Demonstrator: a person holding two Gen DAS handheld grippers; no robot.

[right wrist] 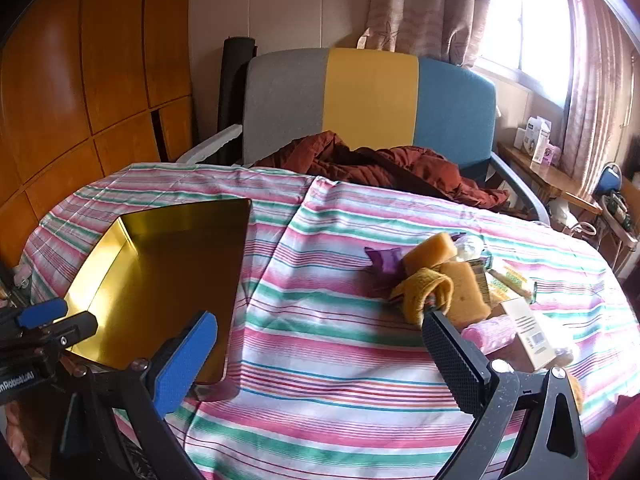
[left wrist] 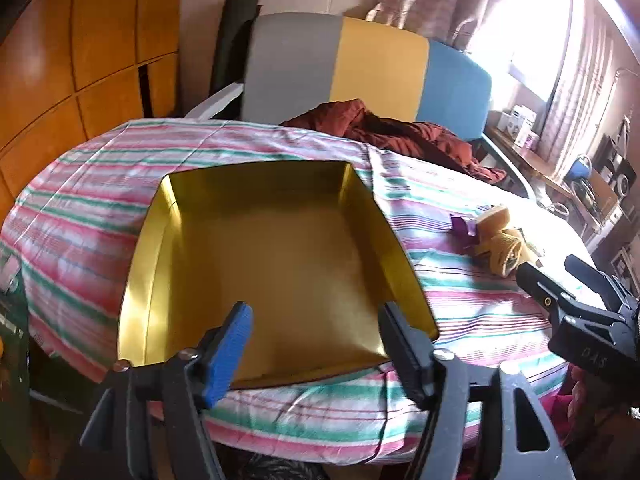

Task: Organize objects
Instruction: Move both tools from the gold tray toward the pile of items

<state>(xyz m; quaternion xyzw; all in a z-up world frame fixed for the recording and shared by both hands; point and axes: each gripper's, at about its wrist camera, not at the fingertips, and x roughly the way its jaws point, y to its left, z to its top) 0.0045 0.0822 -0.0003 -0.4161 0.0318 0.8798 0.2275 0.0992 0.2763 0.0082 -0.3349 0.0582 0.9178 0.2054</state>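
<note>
We hold the left gripper (left wrist: 316, 344) and right gripper (right wrist: 320, 360), both jaws wide and empty; the shiny gold rectangular tray (right wrist: 120, 240) sits at 10 o'clock, the cluttered pile of yellow sponges (right wrist: 440, 280) at 2 o'clock, where a grab may snag striped cloth (right wrist: 320, 340)

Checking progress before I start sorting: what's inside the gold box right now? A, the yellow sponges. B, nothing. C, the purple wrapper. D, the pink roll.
B: the gold box shows only its bare floor, while the sponges lie on the striped cloth beside it.
</note>
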